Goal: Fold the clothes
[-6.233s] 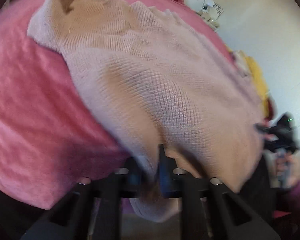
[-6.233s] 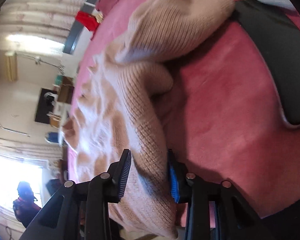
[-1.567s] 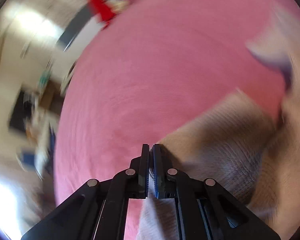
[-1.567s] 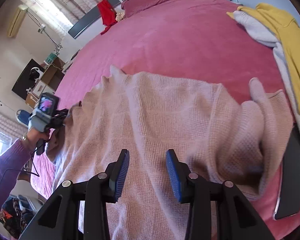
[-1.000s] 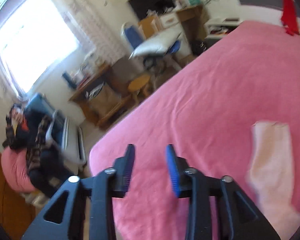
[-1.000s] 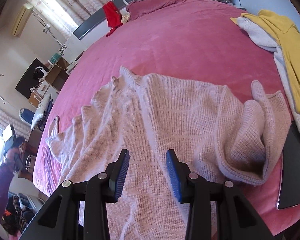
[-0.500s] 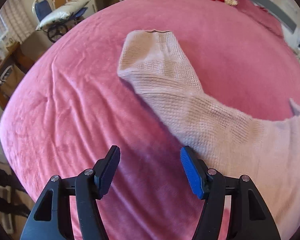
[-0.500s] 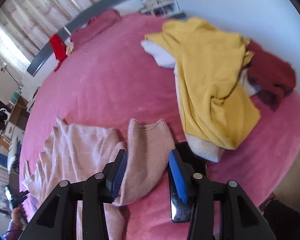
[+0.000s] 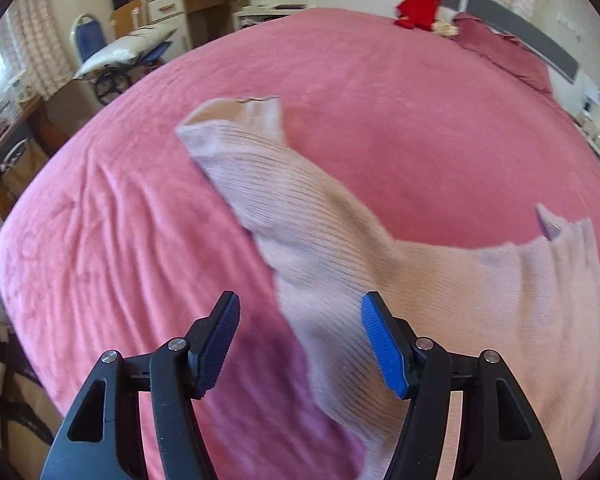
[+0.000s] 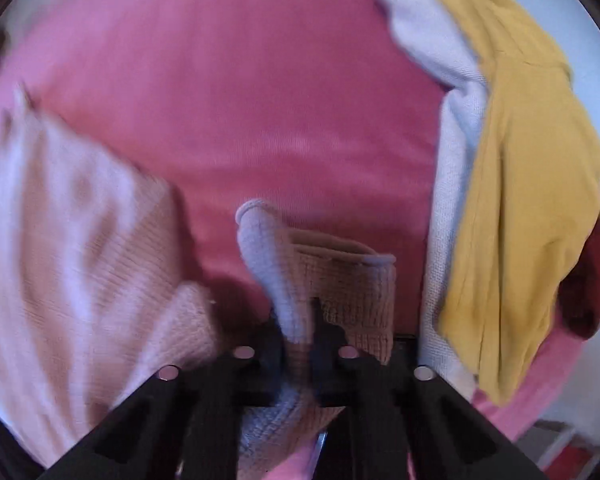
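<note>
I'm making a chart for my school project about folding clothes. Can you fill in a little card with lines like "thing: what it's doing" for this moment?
surface: pink blanket covering the bed
garment: pale pink knit sweater, spread out, not yet folded
near sleeve: lies stretched across the blanket
left hand-held gripper: open above that sleeve, jaws have just been opening, not pressing it
right hand-held gripper: just closed, pinching the other sleeve near its cuff
pile nearby: yellow top over a white one

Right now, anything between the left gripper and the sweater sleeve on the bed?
Nothing visible. The left gripper is open, and the sleeve lies bare on the pink bedspread just ahead, running under the gap between its fingers.
</note>
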Available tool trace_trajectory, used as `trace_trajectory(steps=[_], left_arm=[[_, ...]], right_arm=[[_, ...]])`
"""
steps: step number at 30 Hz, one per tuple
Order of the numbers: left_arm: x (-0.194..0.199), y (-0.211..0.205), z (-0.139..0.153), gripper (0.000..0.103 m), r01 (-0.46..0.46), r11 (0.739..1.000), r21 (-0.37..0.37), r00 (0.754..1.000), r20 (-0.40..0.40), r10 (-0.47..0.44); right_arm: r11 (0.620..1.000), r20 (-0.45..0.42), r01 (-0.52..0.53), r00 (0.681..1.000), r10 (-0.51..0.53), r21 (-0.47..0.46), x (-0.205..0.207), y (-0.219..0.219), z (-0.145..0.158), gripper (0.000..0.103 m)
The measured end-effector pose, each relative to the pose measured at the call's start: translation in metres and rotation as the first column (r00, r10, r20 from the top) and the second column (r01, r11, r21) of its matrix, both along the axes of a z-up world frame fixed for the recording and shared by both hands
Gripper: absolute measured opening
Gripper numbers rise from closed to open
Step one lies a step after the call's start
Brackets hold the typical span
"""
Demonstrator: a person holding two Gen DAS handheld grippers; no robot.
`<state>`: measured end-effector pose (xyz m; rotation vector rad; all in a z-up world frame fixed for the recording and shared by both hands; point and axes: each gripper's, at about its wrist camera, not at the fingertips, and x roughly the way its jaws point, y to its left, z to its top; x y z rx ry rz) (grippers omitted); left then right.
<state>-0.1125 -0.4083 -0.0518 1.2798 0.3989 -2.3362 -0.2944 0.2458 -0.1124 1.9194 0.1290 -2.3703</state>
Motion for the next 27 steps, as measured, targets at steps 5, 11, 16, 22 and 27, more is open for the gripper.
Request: trace_trajectory(steps=[5, 11, 16, 22, 27], left_arm=[[-0.008, 0.003, -0.033, 0.077, -0.017, 1.0, 0.025, 0.999, 0.038, 0.016], [-0.003, -0.004, -0.049, 0.079, -0.072, 0.994, 0.081, 0.997, 0.023, 0.07], [-0.001, -0.011, -0.039, 0.079, -0.082, 0.989, 0.126, 0.997, 0.018, 0.081], [0.01, 0.0, -0.018, 0.079, -0.049, 0.988, 0.145, 0.995, -0.08, 0.061], [-0.003, 0.029, -0.01, 0.079, 0.059, 0.993, 0.1, 0.992, -0.116, -0.047]], right_arm=[[0.958, -0.234, 0.251, 0.932, -0.277, -0.137, 0.026, 0.086, 0.088, 0.006], [0.783, -0.362, 0.574, 0.696, -0.62, -0.24, 0.012, 0.212, 0.145, 0.013], [0.803, -0.349, 0.561, 0.725, -0.593, -0.199, -0.001, 0.225, 0.131, 0.028], [0.948, -0.359, 0.238, 0.883, -0.302, -0.212, 0.047, 0.14, 0.117, 0.031], [0.959, -0.265, -0.165, 0.959, 0.102, -0.228, 0.08, -0.001, 0.063, 0.031]])
